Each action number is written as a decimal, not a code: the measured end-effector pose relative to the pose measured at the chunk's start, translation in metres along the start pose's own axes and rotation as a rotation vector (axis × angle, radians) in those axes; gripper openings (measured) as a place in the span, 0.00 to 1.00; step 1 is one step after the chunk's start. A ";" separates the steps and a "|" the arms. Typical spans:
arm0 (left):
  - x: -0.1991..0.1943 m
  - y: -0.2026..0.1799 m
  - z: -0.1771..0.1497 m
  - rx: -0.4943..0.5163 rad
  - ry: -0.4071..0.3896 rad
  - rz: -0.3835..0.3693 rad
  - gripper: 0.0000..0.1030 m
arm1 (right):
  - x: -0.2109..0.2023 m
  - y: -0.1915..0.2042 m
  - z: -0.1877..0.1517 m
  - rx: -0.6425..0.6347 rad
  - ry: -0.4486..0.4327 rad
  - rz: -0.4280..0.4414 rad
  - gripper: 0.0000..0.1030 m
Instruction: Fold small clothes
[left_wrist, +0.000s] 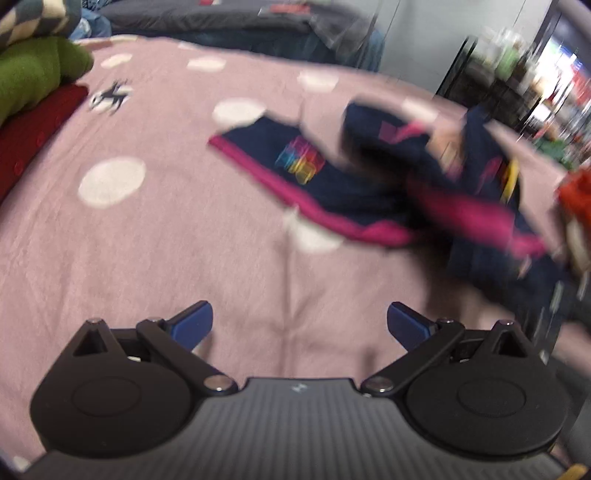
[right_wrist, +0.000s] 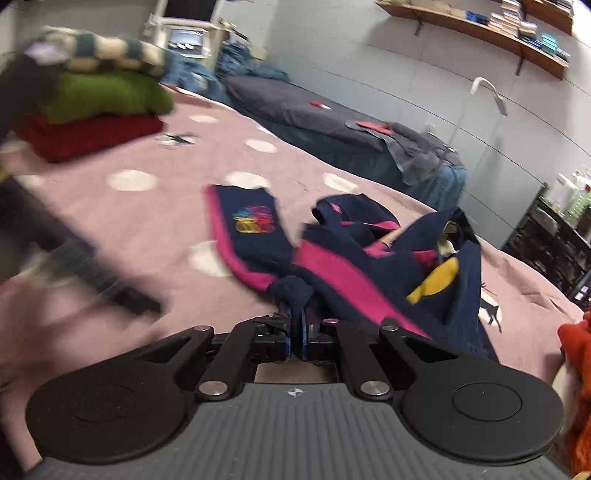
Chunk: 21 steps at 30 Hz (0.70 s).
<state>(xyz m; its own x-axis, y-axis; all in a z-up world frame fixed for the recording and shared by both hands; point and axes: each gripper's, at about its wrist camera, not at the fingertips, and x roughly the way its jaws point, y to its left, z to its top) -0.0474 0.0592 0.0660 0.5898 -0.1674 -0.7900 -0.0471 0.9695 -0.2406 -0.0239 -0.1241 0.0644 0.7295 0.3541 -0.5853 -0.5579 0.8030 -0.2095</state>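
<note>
A small navy garment with pink trim and a colourful print (left_wrist: 332, 184) lies crumpled on the pink spotted bedspread (left_wrist: 147, 240). My left gripper (left_wrist: 300, 323) is open and empty, above the bedspread, with the garment ahead and to its right. In the right wrist view my right gripper (right_wrist: 297, 317) is shut on a bunched navy edge of the same garment (right_wrist: 369, 258), which spreads ahead and to the right. The blurred left gripper (right_wrist: 92, 273) shows at the left of that view.
A stack of folded clothes, red, green and checked (right_wrist: 92, 107), sits at the bed's far left. An orange garment (right_wrist: 576, 369) lies at the right edge. A second bed with grey bedding (right_wrist: 332, 122) stands beyond. Shelving (right_wrist: 554, 236) stands at the right.
</note>
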 end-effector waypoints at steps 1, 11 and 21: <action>-0.006 -0.002 0.005 -0.001 -0.018 -0.030 1.00 | -0.011 0.005 -0.005 -0.014 0.004 0.013 0.08; 0.005 -0.044 0.016 0.104 -0.008 -0.075 0.96 | -0.066 0.011 -0.032 0.181 0.031 0.246 0.08; 0.047 -0.022 0.059 -0.120 0.037 -0.264 0.65 | -0.144 -0.053 -0.006 0.464 -0.185 0.348 0.08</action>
<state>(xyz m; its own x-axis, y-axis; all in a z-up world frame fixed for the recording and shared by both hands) 0.0292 0.0409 0.0671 0.5645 -0.4194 -0.7109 0.0074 0.8638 -0.5037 -0.1020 -0.2206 0.1548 0.6153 0.6772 -0.4034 -0.5752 0.7357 0.3576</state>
